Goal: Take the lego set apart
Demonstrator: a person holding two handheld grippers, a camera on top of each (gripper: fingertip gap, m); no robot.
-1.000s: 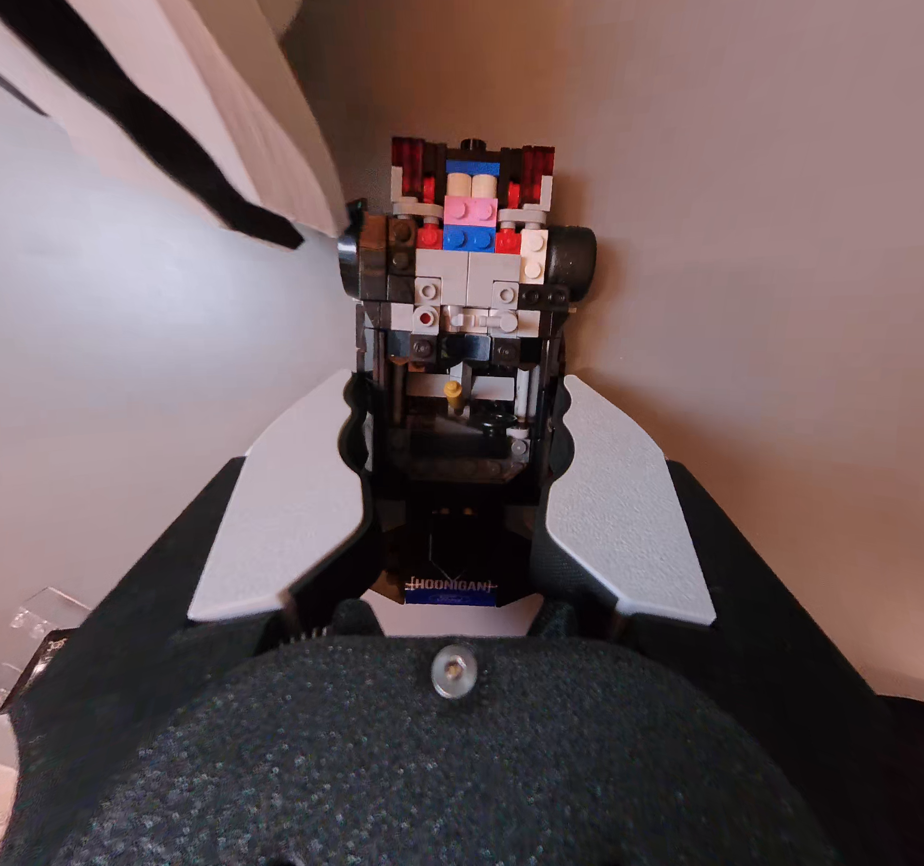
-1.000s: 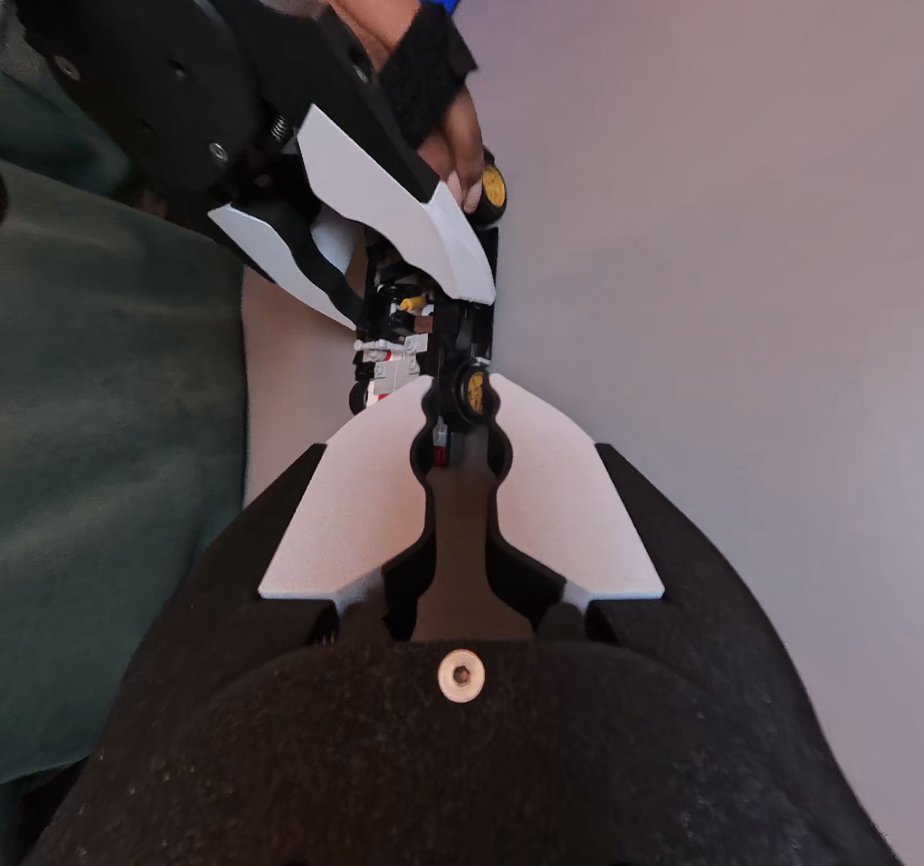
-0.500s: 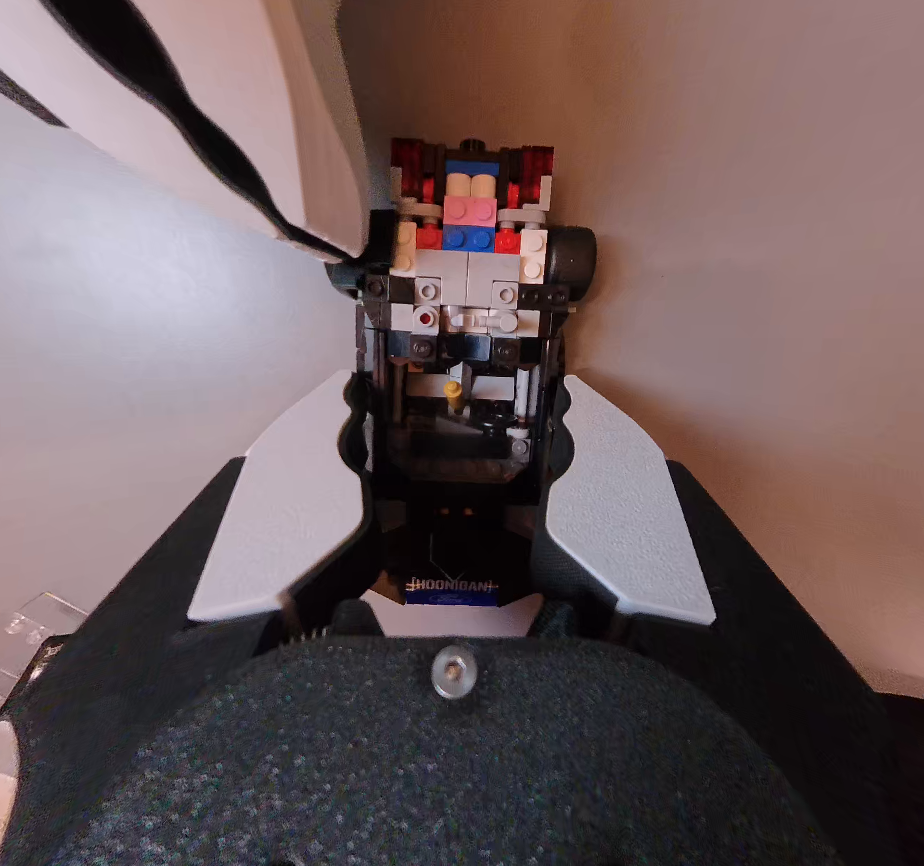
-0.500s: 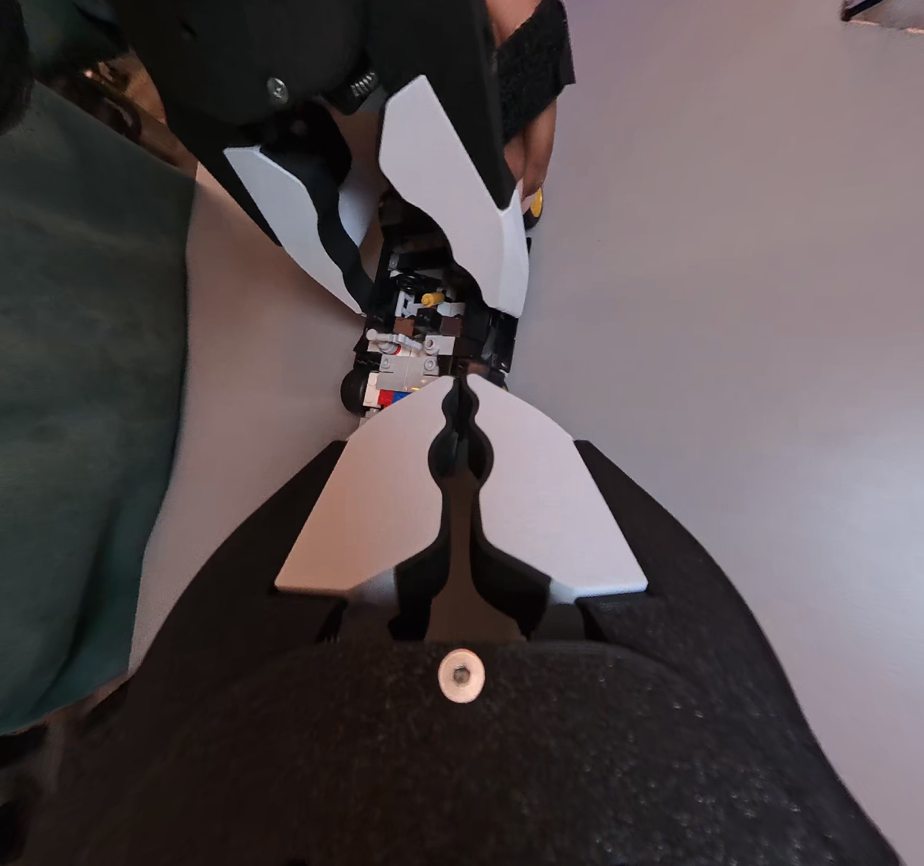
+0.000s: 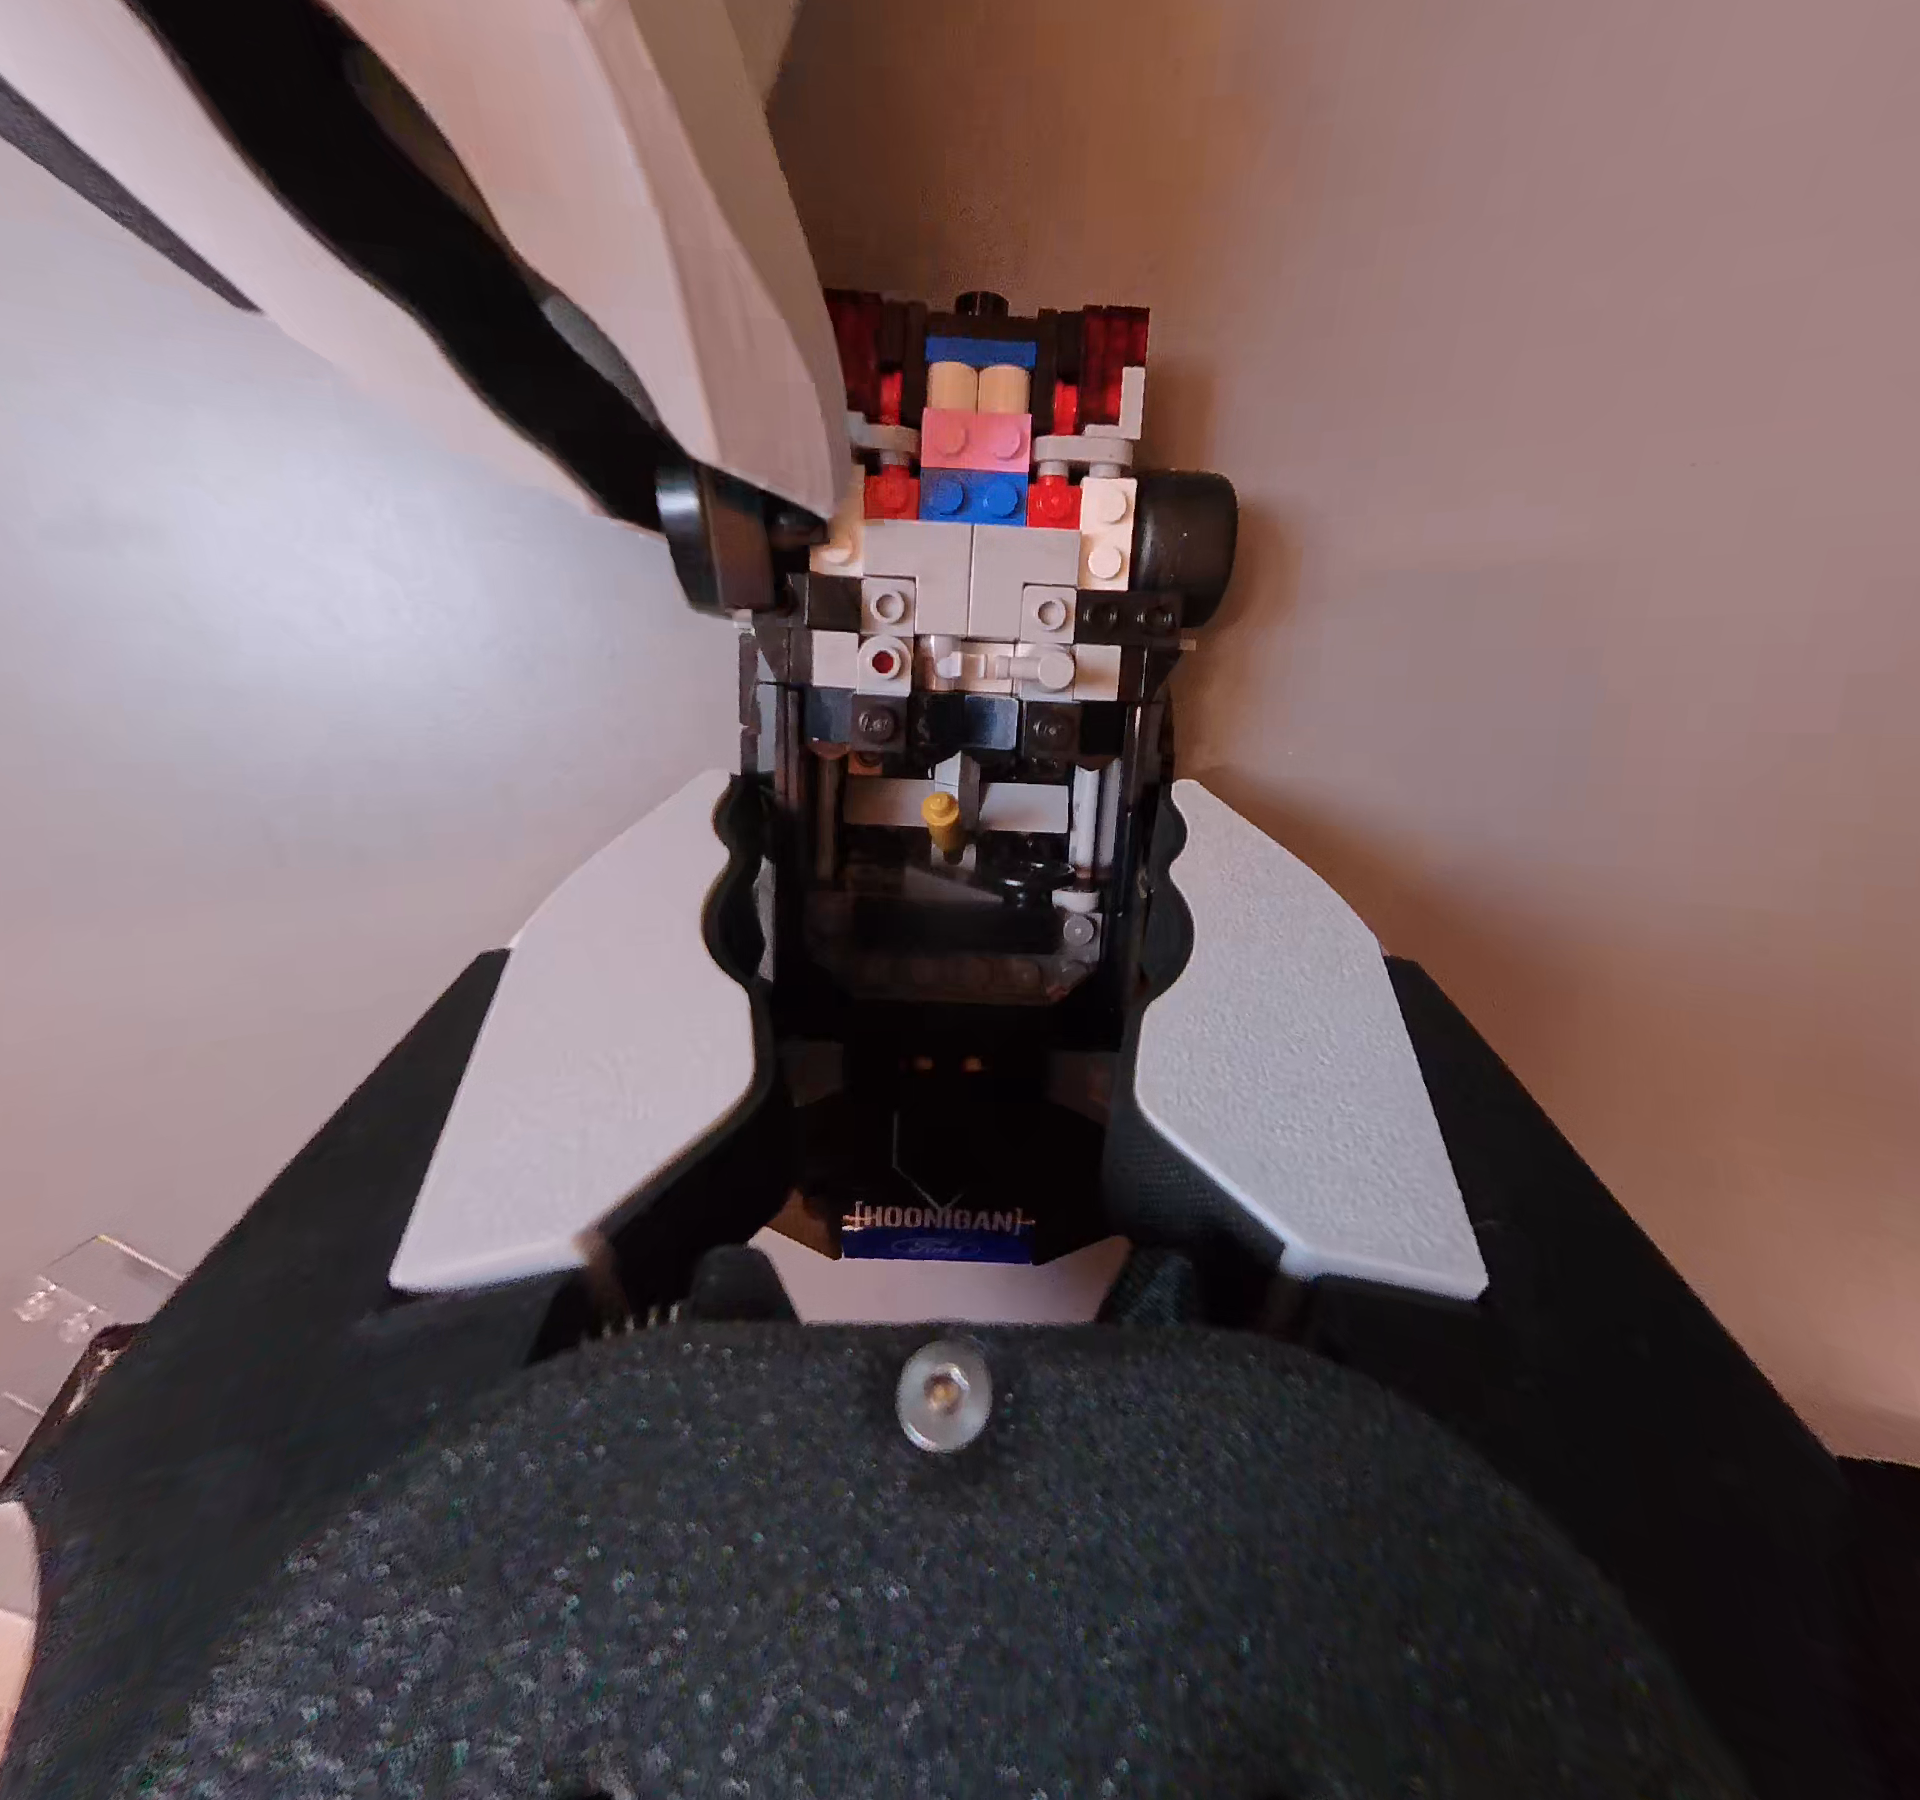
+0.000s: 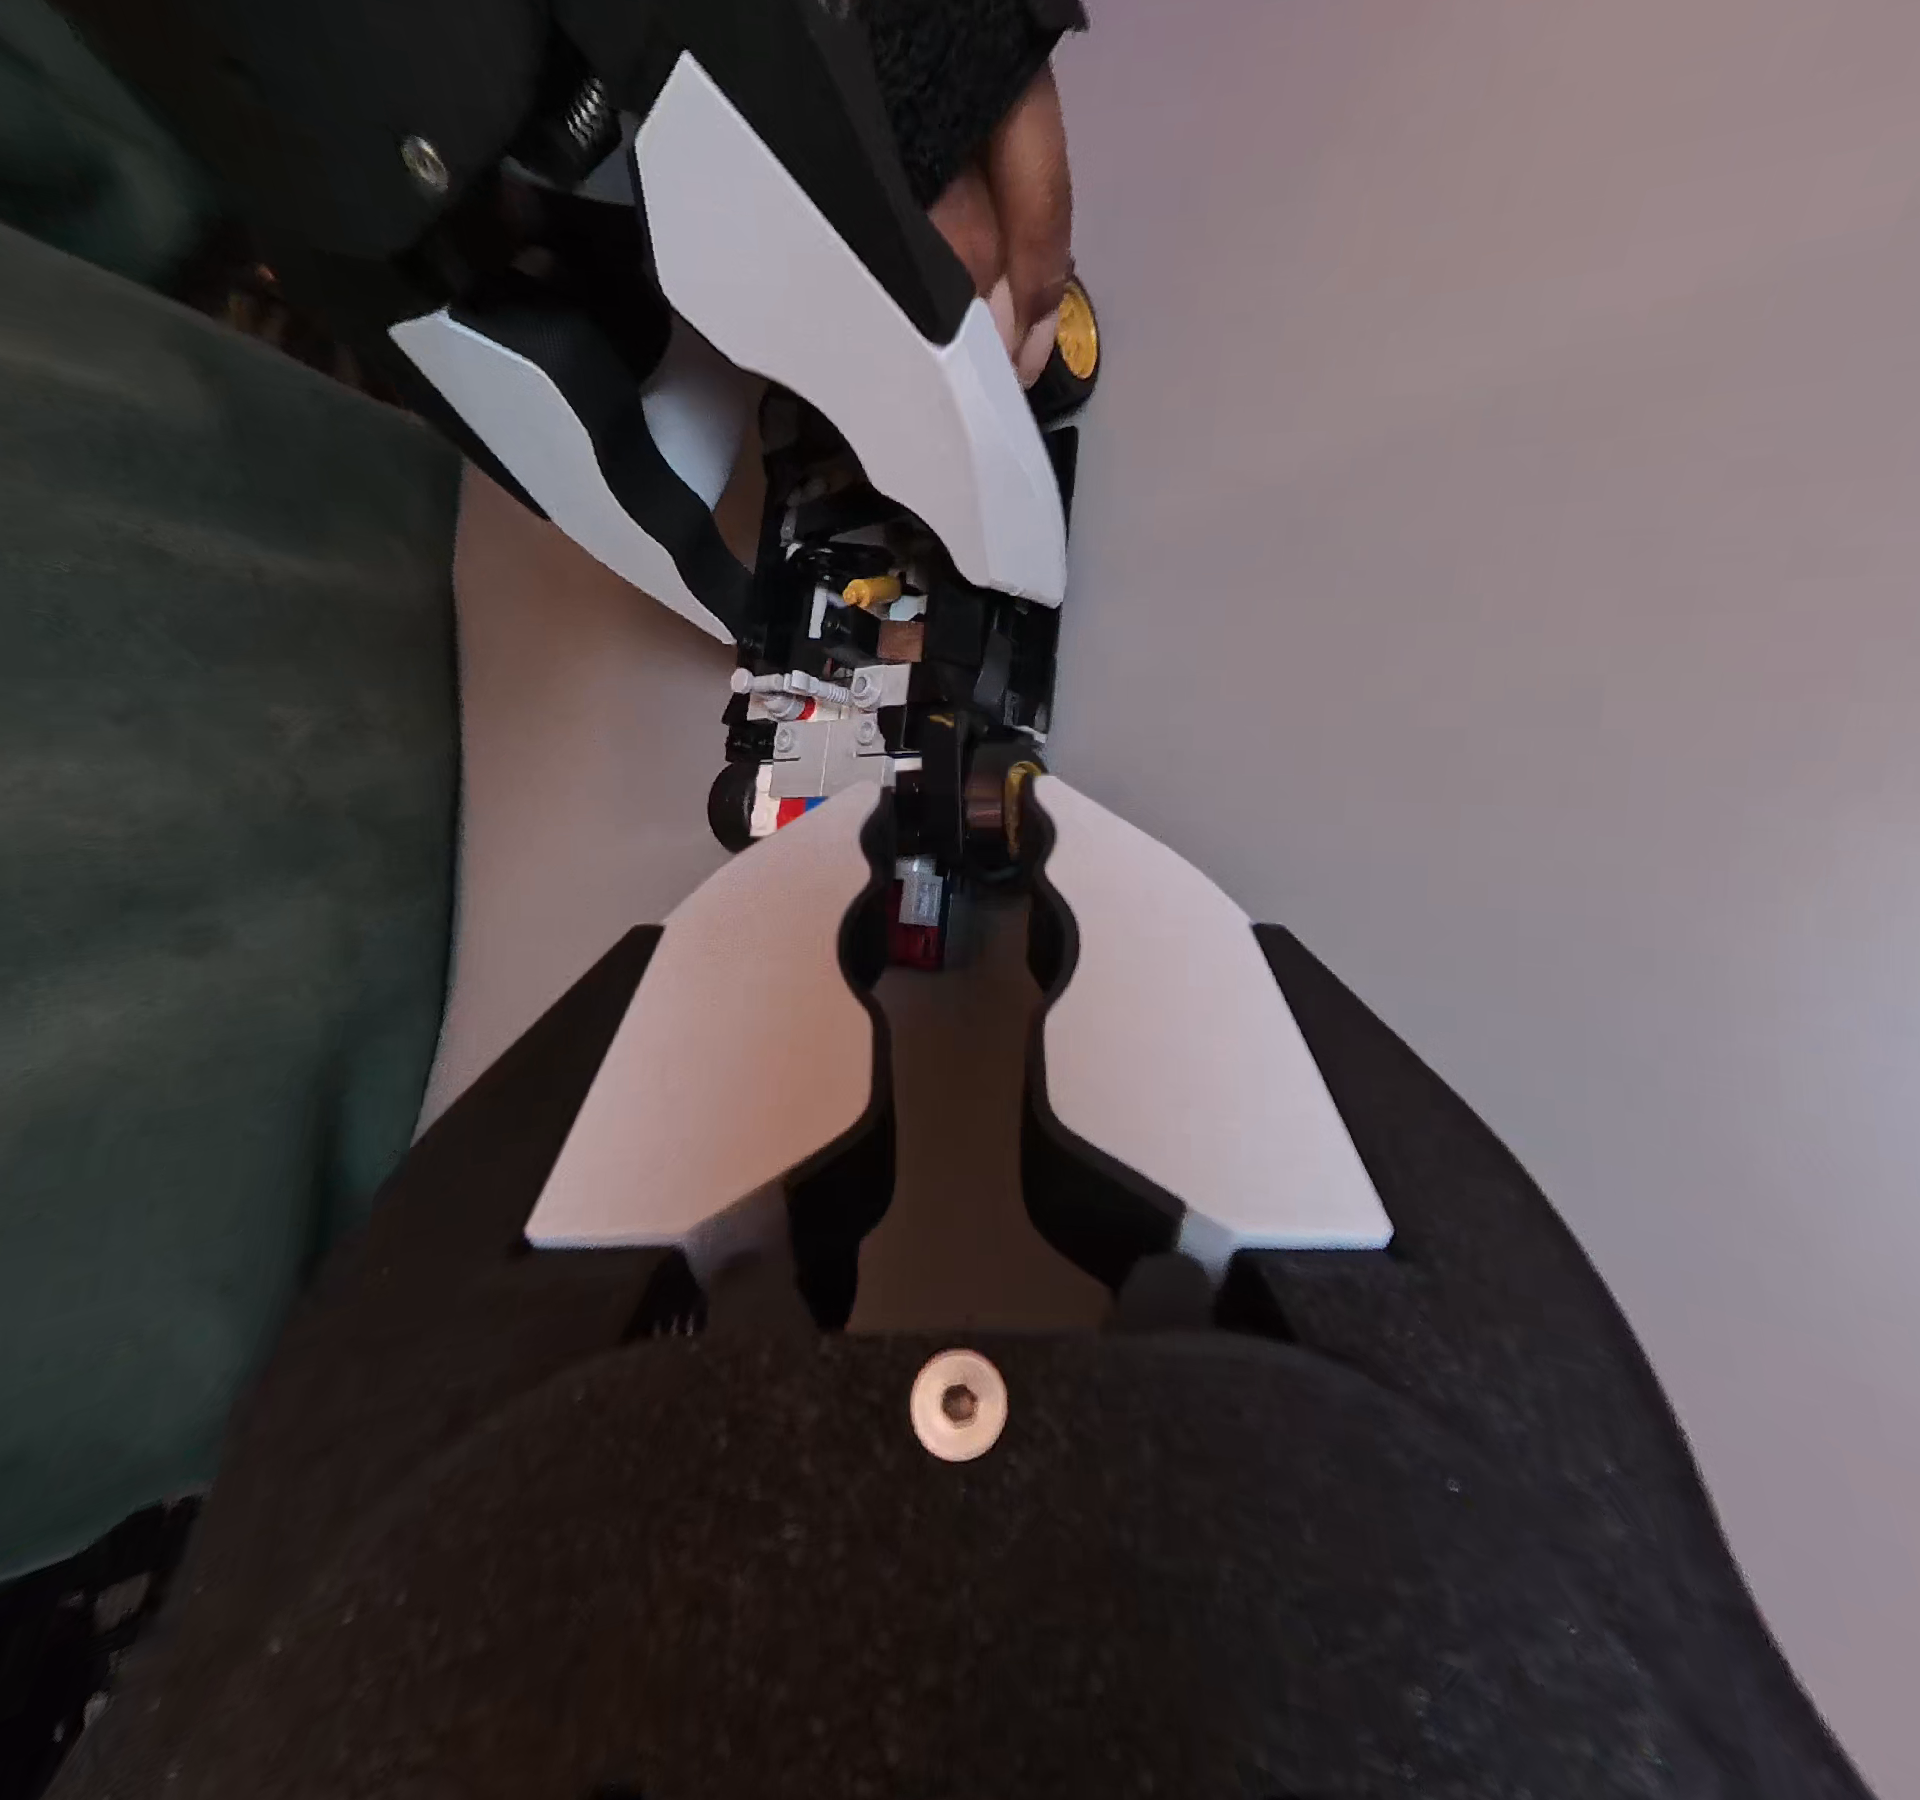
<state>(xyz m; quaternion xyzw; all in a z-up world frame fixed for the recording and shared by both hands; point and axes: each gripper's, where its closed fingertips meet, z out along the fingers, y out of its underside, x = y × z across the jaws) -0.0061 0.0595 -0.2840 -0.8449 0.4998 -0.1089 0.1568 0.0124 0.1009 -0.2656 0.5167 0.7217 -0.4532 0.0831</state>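
Gripping the lego car [image 5: 951, 815] by its black flanks between the left gripper [image 5: 951, 877] fingers, held above the pale table [image 5: 1558, 400]. Clamping the right gripper [image 6: 951, 815] onto the rear corner by the black wheel [image 5: 717, 545], fingertips pinching a black piece beside the red tail bricks [image 6: 920, 919]. Showing a person's fingers [image 6: 1023, 223] near the gold-hubbed front wheel [image 6: 1070, 348].
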